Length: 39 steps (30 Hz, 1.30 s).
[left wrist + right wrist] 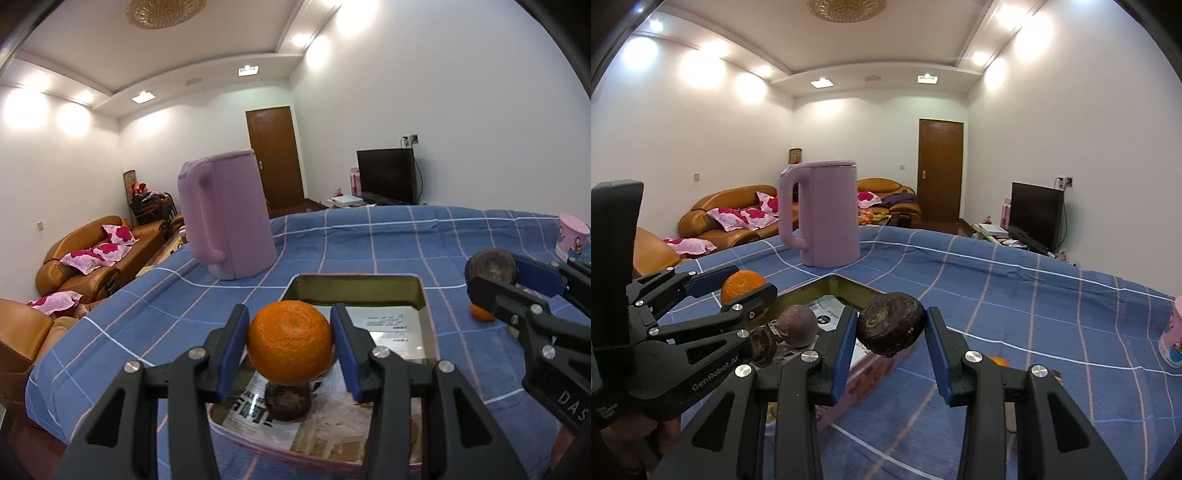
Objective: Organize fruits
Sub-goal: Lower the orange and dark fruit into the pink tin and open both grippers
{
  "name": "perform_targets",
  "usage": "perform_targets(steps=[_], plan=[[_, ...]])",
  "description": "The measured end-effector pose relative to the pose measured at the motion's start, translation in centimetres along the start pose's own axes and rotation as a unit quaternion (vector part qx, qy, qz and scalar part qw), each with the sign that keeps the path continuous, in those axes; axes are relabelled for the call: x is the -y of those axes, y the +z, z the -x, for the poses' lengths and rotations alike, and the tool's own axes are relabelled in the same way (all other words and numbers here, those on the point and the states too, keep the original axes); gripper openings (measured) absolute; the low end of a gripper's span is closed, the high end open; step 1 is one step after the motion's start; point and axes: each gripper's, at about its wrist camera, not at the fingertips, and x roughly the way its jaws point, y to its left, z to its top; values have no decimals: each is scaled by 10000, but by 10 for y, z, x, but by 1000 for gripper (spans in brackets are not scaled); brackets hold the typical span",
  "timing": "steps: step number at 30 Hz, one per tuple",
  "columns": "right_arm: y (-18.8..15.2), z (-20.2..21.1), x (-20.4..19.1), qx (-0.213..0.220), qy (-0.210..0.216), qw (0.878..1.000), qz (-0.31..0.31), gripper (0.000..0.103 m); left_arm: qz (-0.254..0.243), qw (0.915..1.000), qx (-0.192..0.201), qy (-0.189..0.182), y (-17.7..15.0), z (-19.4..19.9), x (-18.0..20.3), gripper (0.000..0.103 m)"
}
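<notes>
Now the left gripper [290,347] clamps an orange [290,341] above the tin tray [417,291], while the right gripper [891,334] beside the tray pinches a dark round fruit [891,328], perhaps a passion fruit.

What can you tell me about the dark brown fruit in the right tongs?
The dark brown fruit is round and slightly flattened, with a dull, rough, mottled skin and a ringed scar at one end facing the camera. It hangs in the air, pinched on two sides between the blue pads of the right tongs; nothing else touches it. It sits above the blue checked cloth, just beside the edge of the metal tray, not over it. In the left wrist view it appears at far right.
</notes>
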Motion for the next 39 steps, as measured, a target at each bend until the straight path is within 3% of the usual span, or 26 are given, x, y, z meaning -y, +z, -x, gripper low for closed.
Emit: perform_targets(steps=[20,39], plan=[[3,-40,-31,-553,365,9977,107,40,71,9984,-569,-33,-8,-22,-24,47],[-5,-56,-56,-1225,959,9869,431,40,64,9981,-604,-99,-14,-13,-36,49]])
